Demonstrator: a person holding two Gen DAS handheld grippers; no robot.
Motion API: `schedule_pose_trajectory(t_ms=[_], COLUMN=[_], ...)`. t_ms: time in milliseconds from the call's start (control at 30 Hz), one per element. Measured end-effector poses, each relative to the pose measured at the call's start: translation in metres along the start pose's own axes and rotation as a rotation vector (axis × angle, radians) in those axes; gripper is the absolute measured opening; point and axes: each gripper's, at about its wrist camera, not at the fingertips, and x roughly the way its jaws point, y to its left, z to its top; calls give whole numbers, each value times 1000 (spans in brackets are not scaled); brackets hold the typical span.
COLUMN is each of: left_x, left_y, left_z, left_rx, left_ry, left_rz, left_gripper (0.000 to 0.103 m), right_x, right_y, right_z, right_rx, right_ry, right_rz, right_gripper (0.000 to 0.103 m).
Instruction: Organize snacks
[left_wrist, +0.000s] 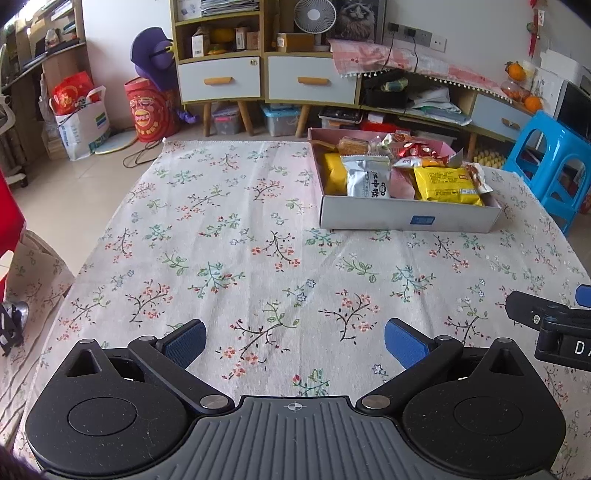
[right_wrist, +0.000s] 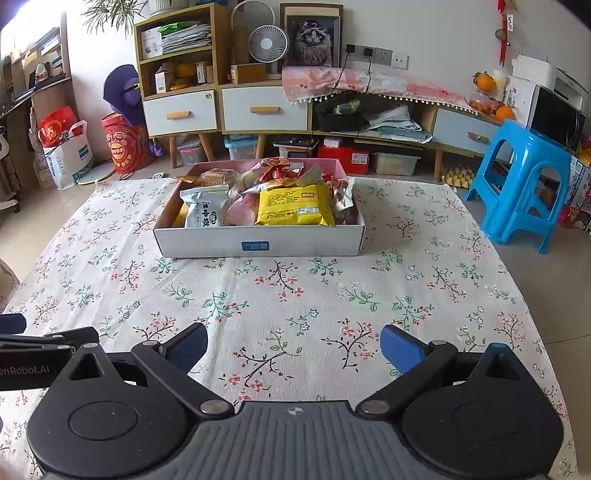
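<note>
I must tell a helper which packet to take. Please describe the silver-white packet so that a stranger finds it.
On the flowered tablecloth stands a shallow white box of snacks. At its near left side lies the silver-white packet, the only pale one, with dark Chinese characters, beside the yellow packet.

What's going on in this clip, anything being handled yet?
Nothing is being handled right now. The left gripper and the right gripper are both open and empty, low over the floral tablecloth near its front edge. All the snacks in view sit in the white box farther back on the table, including a yellow packet and a grey-white pouch. No loose snacks show on the cloth, so the sorting looks done.
</note>
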Motion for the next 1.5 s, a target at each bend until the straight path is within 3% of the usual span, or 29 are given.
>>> schedule_pose_trajectory(t_ms=[933, 1500], left_x=[1, 17], left_y=[-6, -3], left_z=[-4, 0], left_rx=[15, 9], left_ry=[8, 51], left_rz=[-8, -33], left_gripper=[103, 103], right_x=[3, 24], right_y=[-7, -2], right_z=[-3, 0], right_rx=[25, 16], right_ry=[10, 68], right_rz=[-13, 8], right_gripper=[92, 92])
